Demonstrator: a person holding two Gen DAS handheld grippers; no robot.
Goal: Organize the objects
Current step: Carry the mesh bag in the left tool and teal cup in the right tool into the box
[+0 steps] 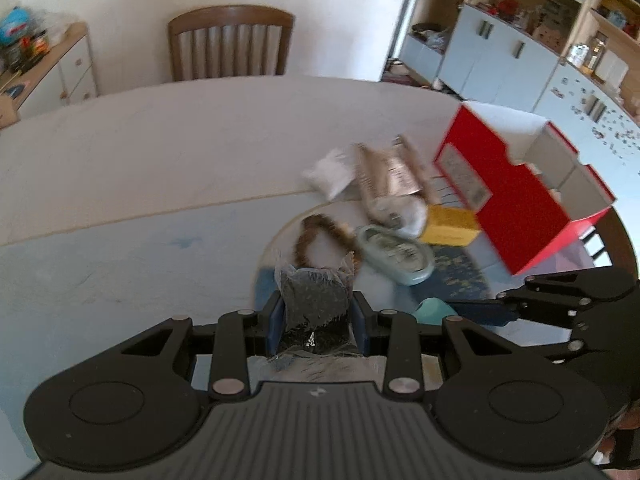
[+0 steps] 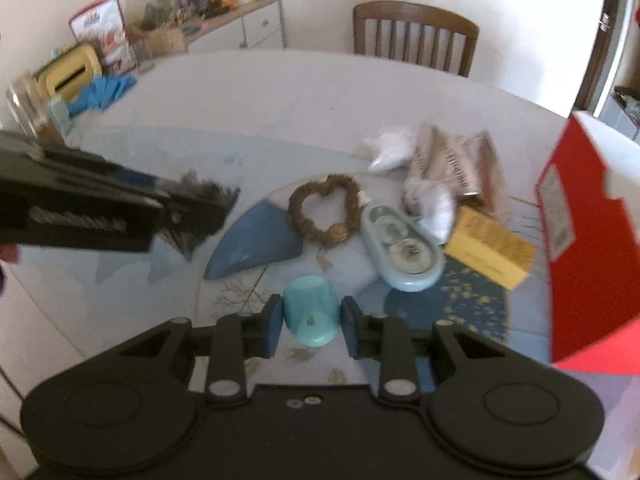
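Note:
My left gripper (image 1: 318,320) is shut on a small clear bag of black grains (image 1: 314,292), held above the table. In the right wrist view that gripper (image 2: 212,204) comes in from the left, blurred, with the dark bag (image 2: 200,188) at its tip. My right gripper (image 2: 310,322) is shut on a small teal cup (image 2: 310,312), which is tipped over with its base toward the camera. In the left wrist view the right gripper (image 1: 460,312) and the cup (image 1: 434,310) show at lower right. Ahead stands an open red box (image 2: 588,240).
On the table lie a brown heart-shaped wreath (image 2: 326,210), a pale blue oval tray (image 2: 402,250), a yellow box (image 2: 490,250), a blue wedge (image 2: 256,244), a white bag (image 2: 390,148) and brown printed packets (image 2: 456,164). A chair (image 2: 416,36) stands at the far edge; a glass jar (image 2: 26,104) at far left.

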